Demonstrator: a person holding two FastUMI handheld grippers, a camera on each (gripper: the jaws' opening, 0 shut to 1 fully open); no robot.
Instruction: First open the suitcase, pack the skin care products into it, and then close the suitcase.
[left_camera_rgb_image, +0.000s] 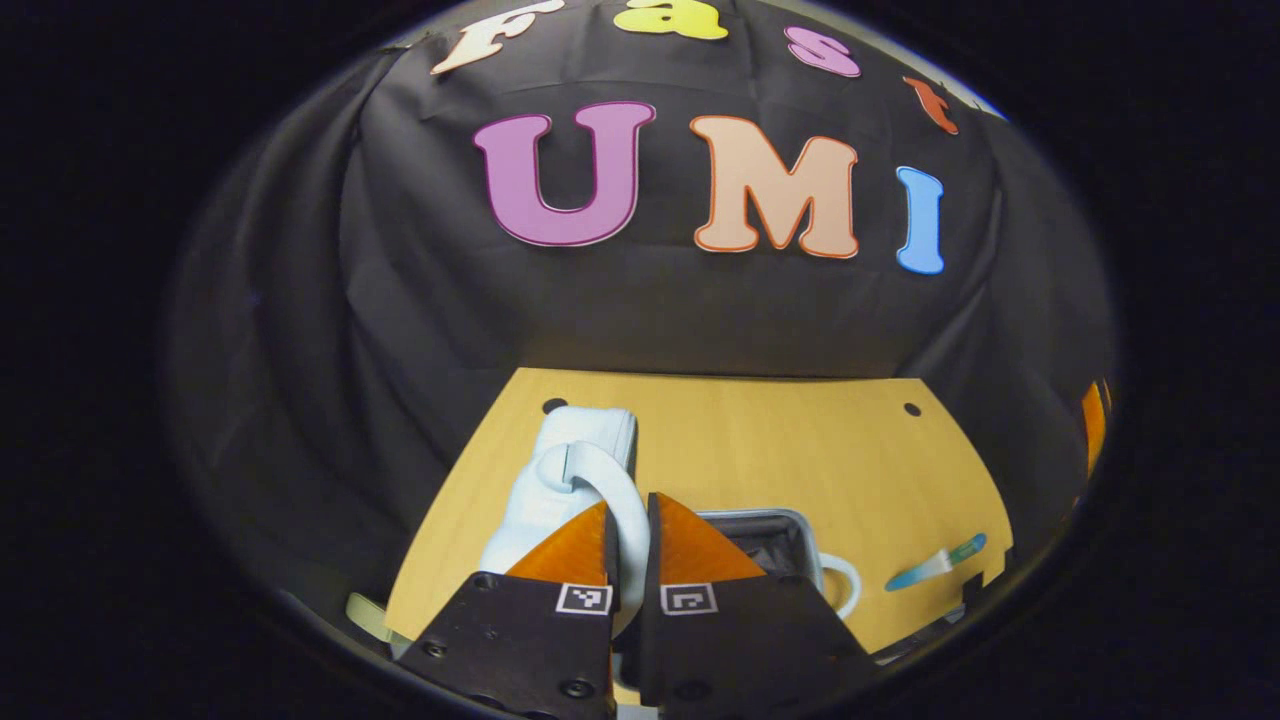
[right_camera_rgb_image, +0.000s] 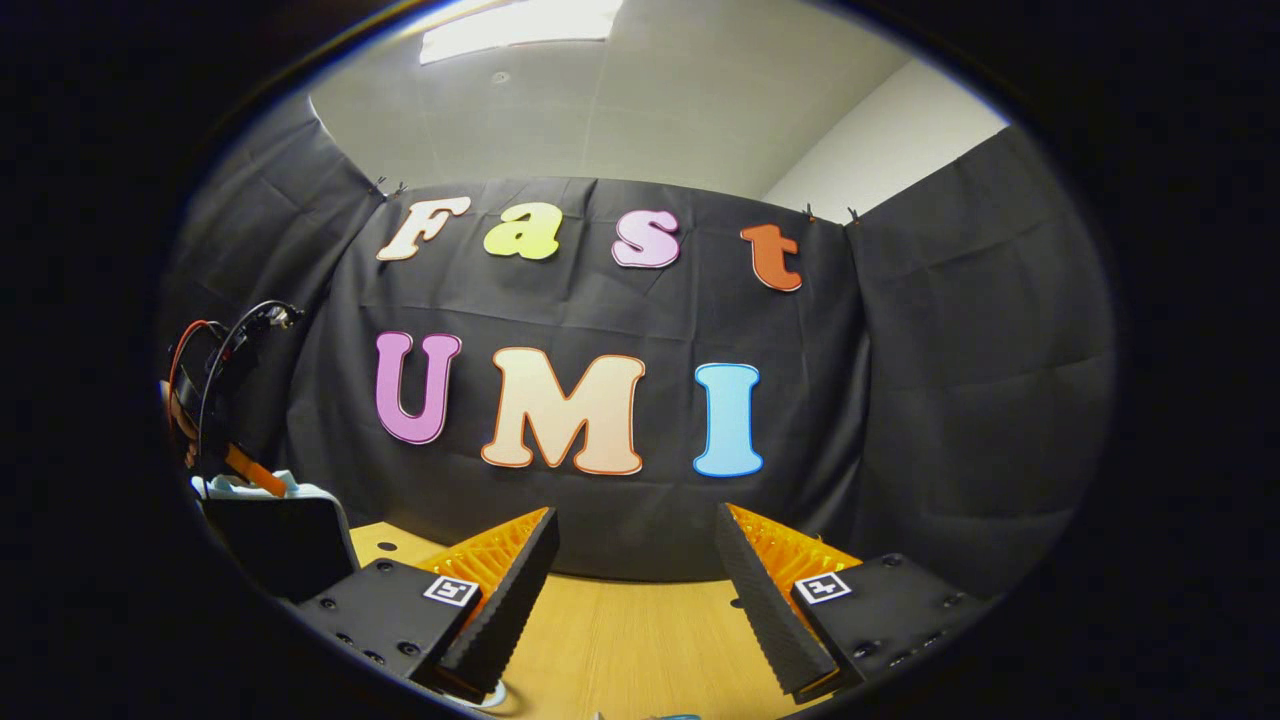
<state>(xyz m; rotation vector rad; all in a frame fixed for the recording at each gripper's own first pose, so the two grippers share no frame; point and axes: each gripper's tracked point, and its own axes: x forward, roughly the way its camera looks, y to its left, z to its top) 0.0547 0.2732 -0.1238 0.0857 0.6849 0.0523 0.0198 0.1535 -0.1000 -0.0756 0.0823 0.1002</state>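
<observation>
Gaping pale-blue suitcase, lid upright

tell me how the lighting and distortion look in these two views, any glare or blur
Left gripper view: strong fisheye bowing of the wooden table; even light, no glare; the left gripper, closed on the pale blue suitcase handle, stays sharp. Right gripper view: the ceiling light blows out to white; the right gripper is crisp, with edges dimming.
</observation>
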